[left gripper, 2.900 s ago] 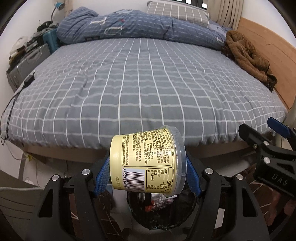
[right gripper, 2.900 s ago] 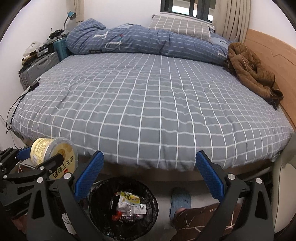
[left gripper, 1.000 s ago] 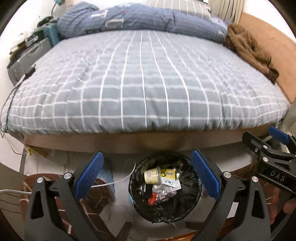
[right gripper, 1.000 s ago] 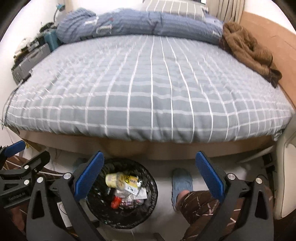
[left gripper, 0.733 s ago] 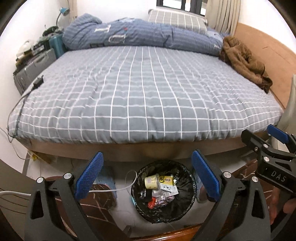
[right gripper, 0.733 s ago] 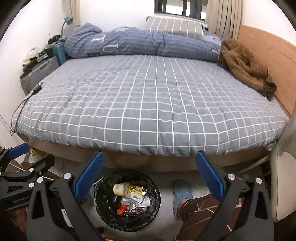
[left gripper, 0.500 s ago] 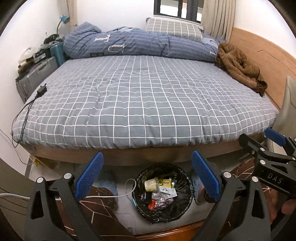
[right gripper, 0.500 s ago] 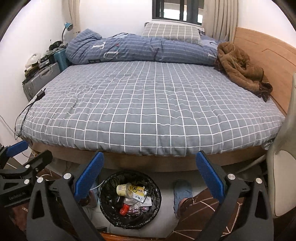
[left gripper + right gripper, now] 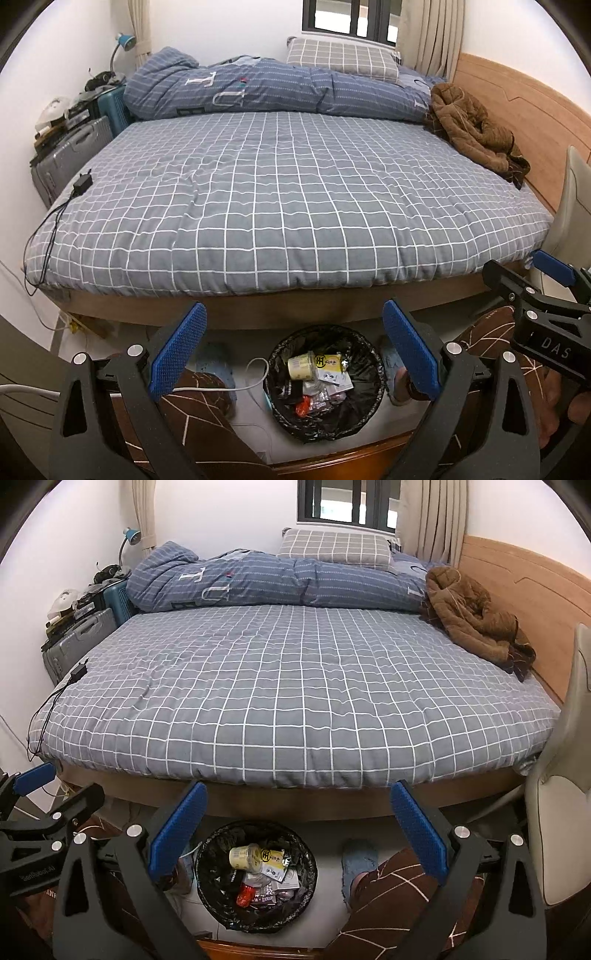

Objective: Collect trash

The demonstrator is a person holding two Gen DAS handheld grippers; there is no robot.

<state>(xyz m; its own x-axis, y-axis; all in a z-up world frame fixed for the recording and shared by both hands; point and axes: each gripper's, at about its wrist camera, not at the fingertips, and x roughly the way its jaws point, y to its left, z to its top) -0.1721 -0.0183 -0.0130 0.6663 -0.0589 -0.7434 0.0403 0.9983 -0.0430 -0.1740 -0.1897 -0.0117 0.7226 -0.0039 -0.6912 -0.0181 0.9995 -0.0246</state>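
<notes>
Left gripper (image 9: 293, 349) & right gripper (image 9: 297, 832) both spread, empty, over bin (image 9: 364, 341) w/ yellow cup (image 9: 301, 365) inside (on other trash), bed (image 9: 288, 192) beyond, slipper (image 9: 360, 856) right of bin, brown coat (image 9: 472, 129) far right.

Bin (image 9: 354, 424) bottom buried under trash, chair (image 9: 561, 830) cut by frame edge

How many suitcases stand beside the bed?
2: a grey suitcase against the left wall, and a teal suitcase behind it, partly covered by the folded duvet. More may be hidden.
</notes>
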